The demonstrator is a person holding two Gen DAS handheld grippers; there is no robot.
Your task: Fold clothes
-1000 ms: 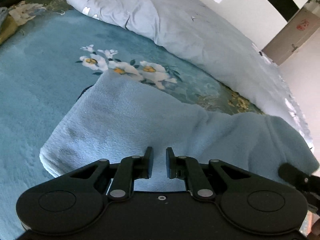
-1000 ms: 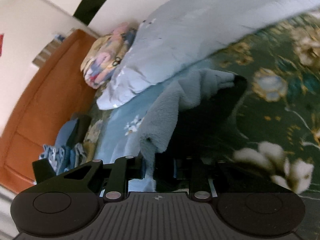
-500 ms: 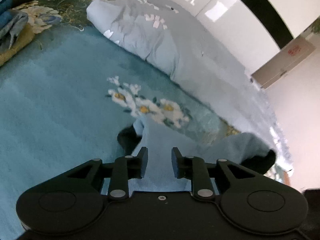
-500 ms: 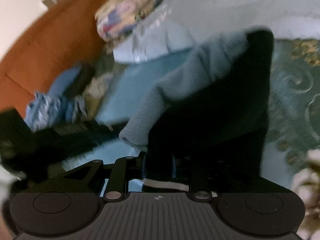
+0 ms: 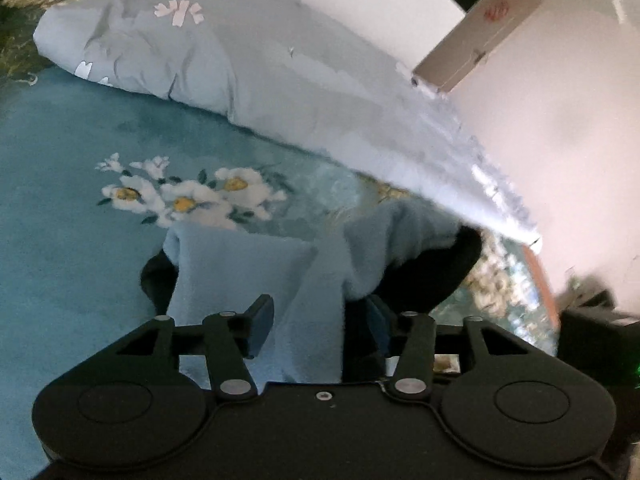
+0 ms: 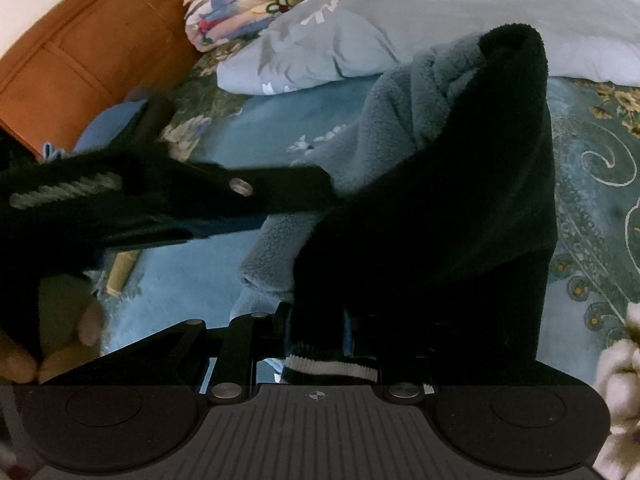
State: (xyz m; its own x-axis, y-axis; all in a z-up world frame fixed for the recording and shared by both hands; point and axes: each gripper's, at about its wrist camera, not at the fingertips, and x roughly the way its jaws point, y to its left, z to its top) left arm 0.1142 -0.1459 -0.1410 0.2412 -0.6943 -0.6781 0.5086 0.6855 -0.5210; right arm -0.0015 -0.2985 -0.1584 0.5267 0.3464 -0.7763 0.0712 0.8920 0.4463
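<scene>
Fleece, pale blue on one face and black on the other, is what I have hanging between my two tools: the garment is lifted off the bed, not lying flat. Starting on my left, the left hand-held gripper has its fingers set fairly wide, with the blue fleece running down between them; I cannot tell whether they are pinching it or whether it only drapes through. Ahead of that gripper the cloth drops towards the white flowers printed on the teal bed cover, and beyond lies a grey-blue quilt.

On my right, the right hand-held gripper is closed narrow on the garment's black edge, just ahead of a striped cuff, and the cloth rises from it into a black peak.

I judge this as mid-fold handling: the piece is held up by two points. The next move calls for keeping both holds taut and level while laying it down on the bed.

Only the right view shows the left tool from the side, the wooden headboard, a folded floral blanket and the cuff. Only the left view shows the white wall and door.
</scene>
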